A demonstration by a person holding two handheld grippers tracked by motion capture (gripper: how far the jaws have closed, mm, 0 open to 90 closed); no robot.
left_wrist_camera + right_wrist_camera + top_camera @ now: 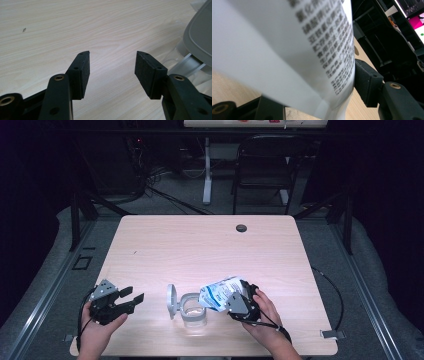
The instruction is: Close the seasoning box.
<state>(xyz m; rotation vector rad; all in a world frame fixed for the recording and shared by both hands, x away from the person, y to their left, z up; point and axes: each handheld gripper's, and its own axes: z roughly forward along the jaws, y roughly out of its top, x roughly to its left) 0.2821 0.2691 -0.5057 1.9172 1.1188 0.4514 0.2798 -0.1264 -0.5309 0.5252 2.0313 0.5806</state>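
Observation:
A clear jar (193, 313) stands near the table's front edge, its grey hinged lid (171, 301) swung open to its left. My right gripper (239, 298) is shut on a white and blue printed bag (220, 293), tipped with its left end over the jar's mouth. In the right gripper view the bag (287, 50) with its black print lies against the right pad (364, 80) and hides the left one. My left gripper (131, 296) rests open left of the jar. In the left gripper view its jaws (111, 67) stand apart over bare wood, and the grey lid (200, 37) shows at the right edge.
The light wood table (200, 245) has a dark grommet hole (241, 228) near its far edge. A black chair (262, 170) and a white desk leg (206, 170) stand beyond the table. Cables trail off the table's right side.

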